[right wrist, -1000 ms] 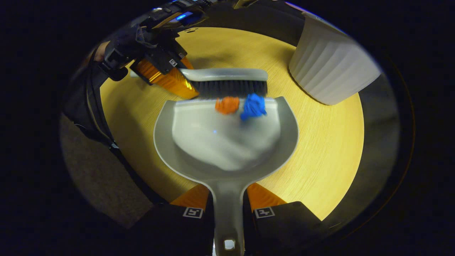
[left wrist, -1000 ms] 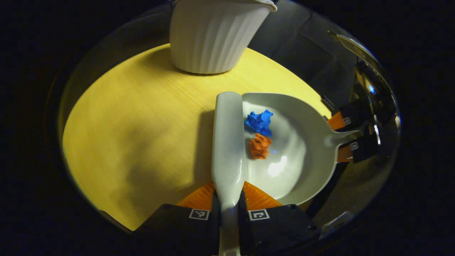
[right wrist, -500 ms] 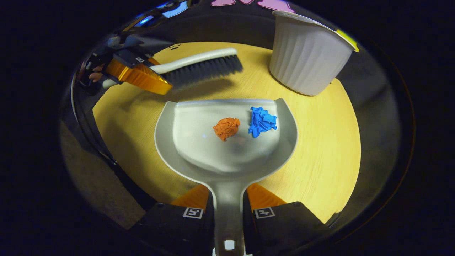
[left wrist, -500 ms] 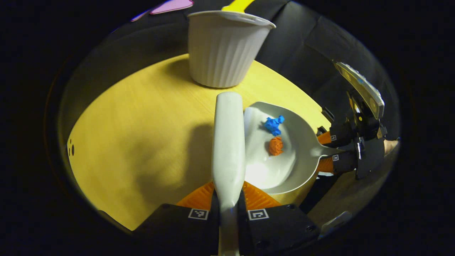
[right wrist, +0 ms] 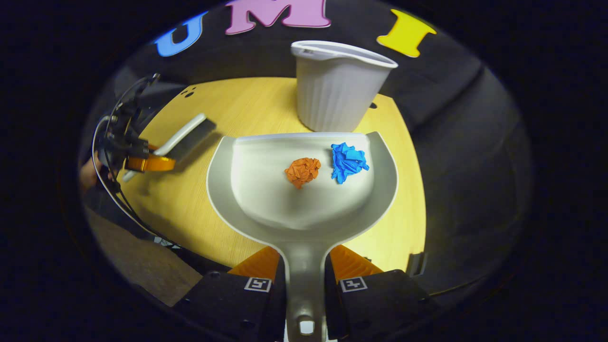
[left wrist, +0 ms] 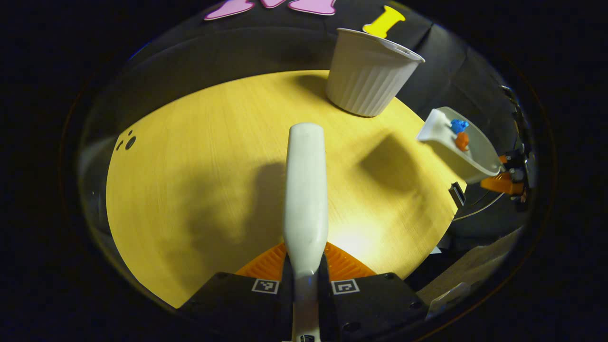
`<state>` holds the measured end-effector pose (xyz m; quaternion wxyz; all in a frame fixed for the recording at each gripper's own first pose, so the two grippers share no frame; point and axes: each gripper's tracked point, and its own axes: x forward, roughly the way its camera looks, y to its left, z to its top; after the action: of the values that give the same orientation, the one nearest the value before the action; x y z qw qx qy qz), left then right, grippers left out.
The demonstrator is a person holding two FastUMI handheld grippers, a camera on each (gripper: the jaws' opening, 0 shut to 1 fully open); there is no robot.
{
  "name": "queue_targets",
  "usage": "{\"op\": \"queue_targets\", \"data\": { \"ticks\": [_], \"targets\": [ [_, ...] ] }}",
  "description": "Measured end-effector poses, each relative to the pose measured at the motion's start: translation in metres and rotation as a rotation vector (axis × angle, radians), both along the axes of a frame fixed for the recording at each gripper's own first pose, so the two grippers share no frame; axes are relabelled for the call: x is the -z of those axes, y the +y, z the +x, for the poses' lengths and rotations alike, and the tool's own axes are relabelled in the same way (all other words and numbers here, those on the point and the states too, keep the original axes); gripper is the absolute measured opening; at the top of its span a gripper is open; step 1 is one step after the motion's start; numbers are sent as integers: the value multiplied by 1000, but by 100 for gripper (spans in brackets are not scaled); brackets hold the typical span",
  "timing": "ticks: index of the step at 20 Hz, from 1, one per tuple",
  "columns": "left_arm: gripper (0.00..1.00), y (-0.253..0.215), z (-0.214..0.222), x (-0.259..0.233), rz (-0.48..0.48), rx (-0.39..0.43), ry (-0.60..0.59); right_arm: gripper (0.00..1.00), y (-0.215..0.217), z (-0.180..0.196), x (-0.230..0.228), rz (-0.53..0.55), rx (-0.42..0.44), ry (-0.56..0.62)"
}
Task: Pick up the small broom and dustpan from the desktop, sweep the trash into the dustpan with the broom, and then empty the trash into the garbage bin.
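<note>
My right gripper (right wrist: 304,270) is shut on the handle of the grey dustpan (right wrist: 304,213), held up off the round wooden table (right wrist: 247,114). An orange paper ball (right wrist: 302,171) and a blue paper ball (right wrist: 348,162) lie in the pan. The white ribbed garbage bin (right wrist: 337,88) stands just beyond the pan's front lip. My left gripper (left wrist: 305,266) is shut on the white broom (left wrist: 305,190), seen from its back, above the table. In the left gripper view the dustpan (left wrist: 468,152) hangs at the right, past the table edge, beside the bin (left wrist: 368,76). In the right gripper view the broom (right wrist: 183,137) hovers at the far left.
The table edge (left wrist: 441,209) runs close to the right in the left gripper view, with grey floor (left wrist: 475,270) below it. Small dark holes (left wrist: 127,141) mark the tabletop at the left. Black cloth wall rises behind the bin.
The dustpan has been lifted off the table with both paper balls in it and now faces the bin. The broom has drawn back, away from the pan, toward the left.
</note>
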<state>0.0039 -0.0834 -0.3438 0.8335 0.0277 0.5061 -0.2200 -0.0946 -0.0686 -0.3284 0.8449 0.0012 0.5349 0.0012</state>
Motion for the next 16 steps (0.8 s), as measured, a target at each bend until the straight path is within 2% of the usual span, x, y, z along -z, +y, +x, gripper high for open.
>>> {"op": "queue_targets", "data": {
  "ticks": [2,4,5,7,10,14,15,16],
  "targets": [
    [24,1,-2,4,-5,-8,2,40,-14,6,-23,-21,27,-15],
    [25,3,-4,6,-15,-10,3,34,-33,11,-47,-67,40,-41],
    [26,5,-3,7,-21,-11,5,37,-45,16,-55,-94,49,-55],
    [26,6,0,7,-33,-14,8,34,-61,32,-74,-148,75,-79],
    [26,8,-2,7,-42,-13,-2,41,-96,68,-100,-232,93,-126],
    [25,7,-7,7,-37,-13,-22,34,-135,125,-132,-321,107,-190],
    [26,8,-9,9,-41,-17,-23,37,-141,137,-135,-347,103,-192],
    [27,9,-8,10,-45,-26,-23,34,-147,148,-138,-379,94,-195]
  ]
}}
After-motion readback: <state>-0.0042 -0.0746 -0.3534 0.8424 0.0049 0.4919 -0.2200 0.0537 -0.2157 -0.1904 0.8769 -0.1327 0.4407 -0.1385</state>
